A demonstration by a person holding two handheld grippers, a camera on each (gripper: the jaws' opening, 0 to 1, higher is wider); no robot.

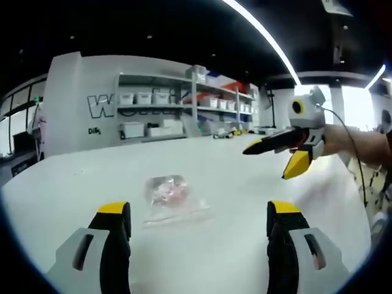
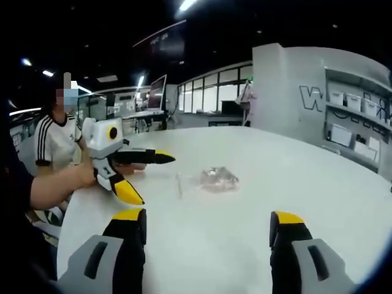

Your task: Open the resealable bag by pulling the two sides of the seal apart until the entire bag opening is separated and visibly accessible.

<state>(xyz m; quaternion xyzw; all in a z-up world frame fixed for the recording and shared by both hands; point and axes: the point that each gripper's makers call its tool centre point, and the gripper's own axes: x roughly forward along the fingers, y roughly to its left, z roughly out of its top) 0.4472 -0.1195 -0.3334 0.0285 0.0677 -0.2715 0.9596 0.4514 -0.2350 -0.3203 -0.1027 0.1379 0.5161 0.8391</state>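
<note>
Counter [image 1: 257, 177]: broad white surface, carrying one item, with both tools held above it, presumably staged either side of that item for a two-sided pull. Left tool [image 1: 199, 223] and right tool [image 2: 208, 229]: each with yellow-tipped jaws spread wide and holding nothing; in the left gripper view the right tool [image 1: 269, 160] enters from the right, also gaping, so no grasp appears begun. Resealable bag [image 1: 170, 197]: clear, small pinkish contents, lying flat just ahead of and between the left tool's jaws, and ahead of the right tool [image 2: 211, 178], seal state too small to tell.
</note>
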